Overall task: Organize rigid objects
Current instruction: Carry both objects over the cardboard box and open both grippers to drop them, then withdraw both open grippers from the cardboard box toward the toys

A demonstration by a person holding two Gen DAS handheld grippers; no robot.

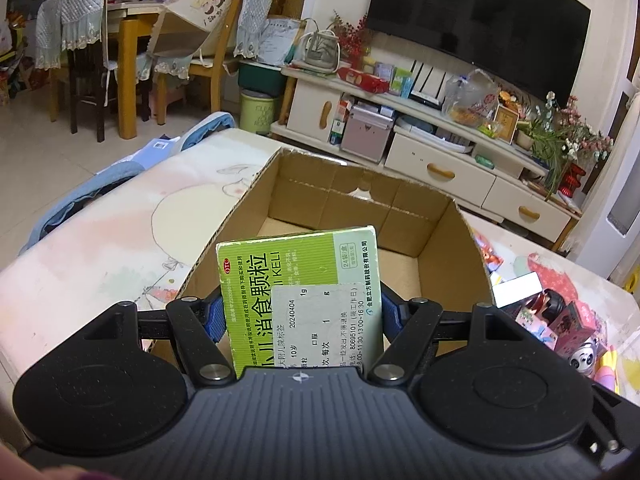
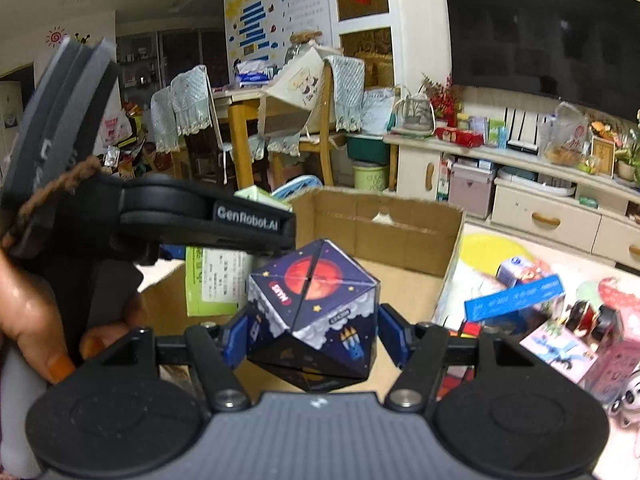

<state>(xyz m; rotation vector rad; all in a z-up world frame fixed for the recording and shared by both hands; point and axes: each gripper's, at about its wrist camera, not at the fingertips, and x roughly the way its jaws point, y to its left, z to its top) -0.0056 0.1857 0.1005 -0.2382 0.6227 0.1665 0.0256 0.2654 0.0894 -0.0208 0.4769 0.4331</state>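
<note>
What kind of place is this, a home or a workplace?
Most likely the living and dining room of a family home. A large dark television hangs above a cream media cabinet crowded with household items, and a wooden dining table stands behind with cloth-covered chairs.

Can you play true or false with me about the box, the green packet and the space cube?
1. The left gripper holds a green medicine box. True.
2. The cardboard box is full of toys. False: its floor looks bare as far as the views show.
3. The right gripper holds a dark blue space cube with a red planet on it. True.
4. The TV is showing a cartoon. False: its screen is dark.
5. The blue carton lies inside the cardboard box. False: it lies outside, among the toys on the right.
</note>
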